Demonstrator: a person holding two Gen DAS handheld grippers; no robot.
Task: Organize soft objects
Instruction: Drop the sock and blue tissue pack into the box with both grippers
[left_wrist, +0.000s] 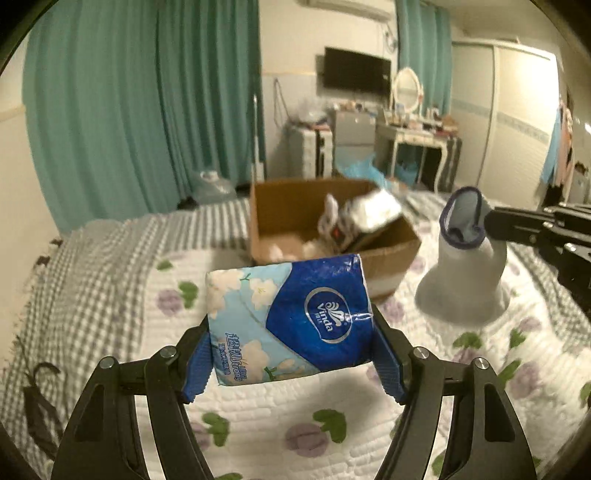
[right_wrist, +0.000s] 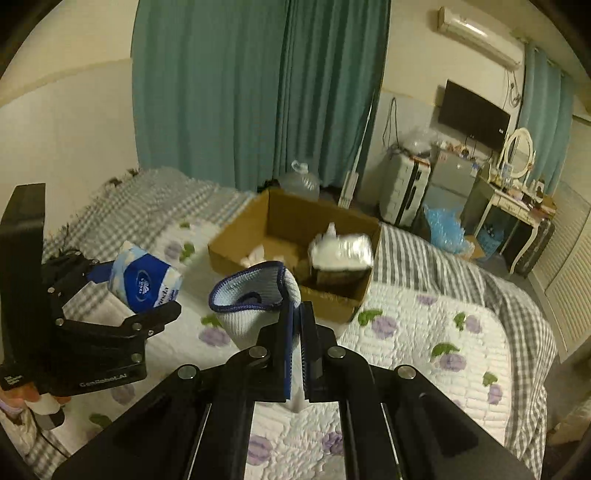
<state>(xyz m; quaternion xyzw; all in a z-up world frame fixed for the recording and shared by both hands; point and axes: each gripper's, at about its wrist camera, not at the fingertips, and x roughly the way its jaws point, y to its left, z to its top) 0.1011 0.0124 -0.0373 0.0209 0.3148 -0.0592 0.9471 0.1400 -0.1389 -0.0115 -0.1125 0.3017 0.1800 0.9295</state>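
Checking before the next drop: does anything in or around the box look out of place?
Yes: in the cardboard box, a white packet sits tilted on a dark item at the right wall, poking above the rim rather than lying flat. It is blurred, so details are unclear.

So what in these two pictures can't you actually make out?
- Cardboard box contents: blurred in both views, and its walls hide the bottom.
- Sock: its lower end is blurred in the left wrist view and hidden behind the right gripper in the right wrist view.
- Tissue pack: small print is too blurred to read; the left gripper covers its sides.
- Dressing table items: too small.
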